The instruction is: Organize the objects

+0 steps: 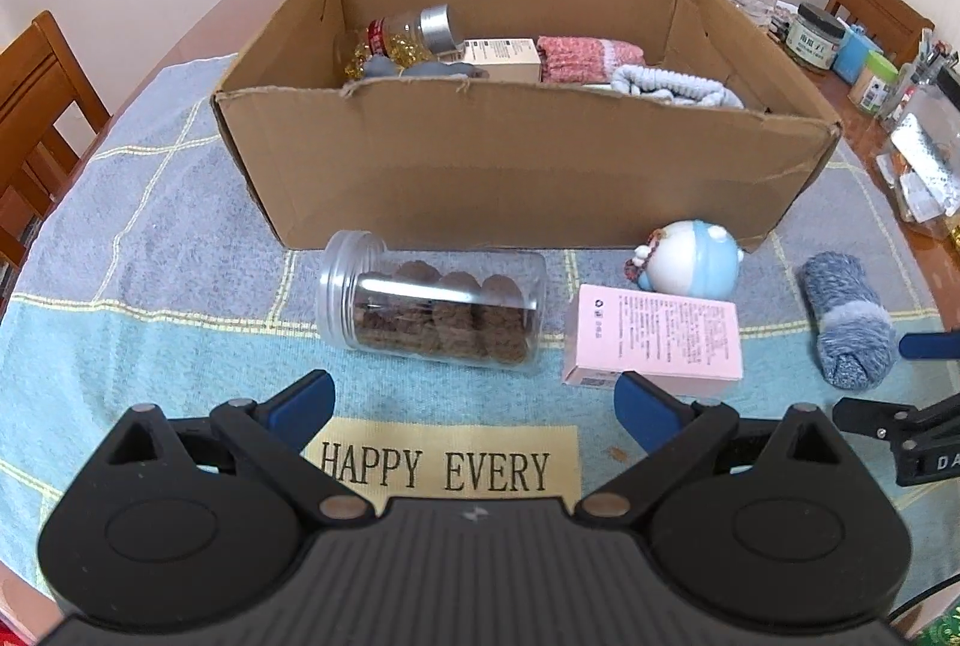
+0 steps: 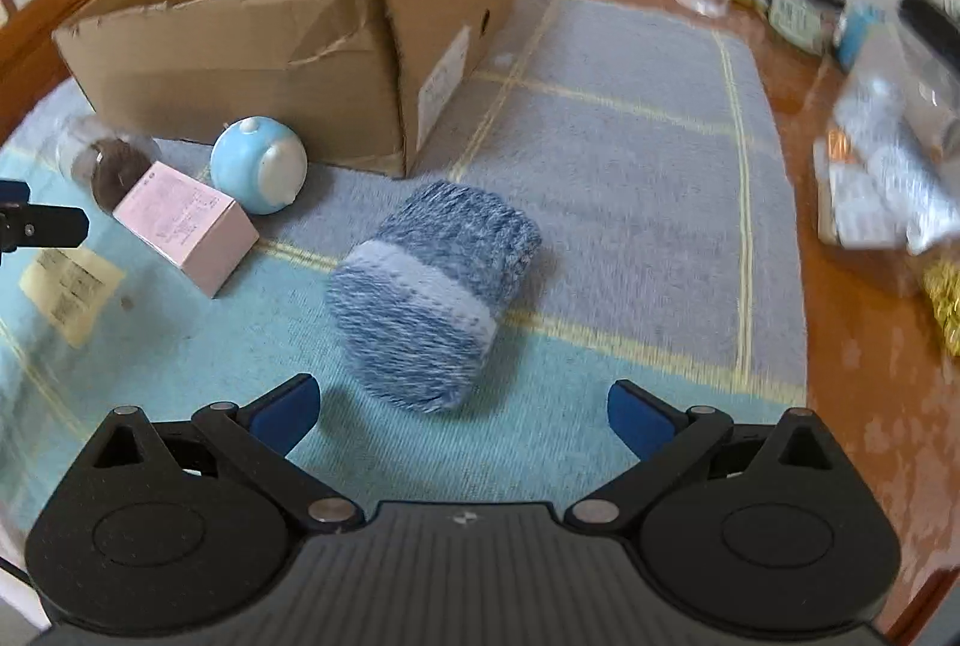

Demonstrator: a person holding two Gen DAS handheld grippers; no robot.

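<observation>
Hovering wide open, empty: right hand-held gripper (image 2: 461,409) near blue sock roll (image 2: 429,295); left hand-held gripper (image 1: 474,400) likewise.

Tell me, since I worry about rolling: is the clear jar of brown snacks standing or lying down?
Lying down. The clear jar rests on its side on the towel, its capped end pointing left, in front of the cardboard box.

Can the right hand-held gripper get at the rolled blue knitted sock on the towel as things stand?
Probably yes. The right hand-held gripper is open and faces the rolled blue knitted sock directly; nothing lies between them, and the pink cardboard box sits clear to the side.
</observation>
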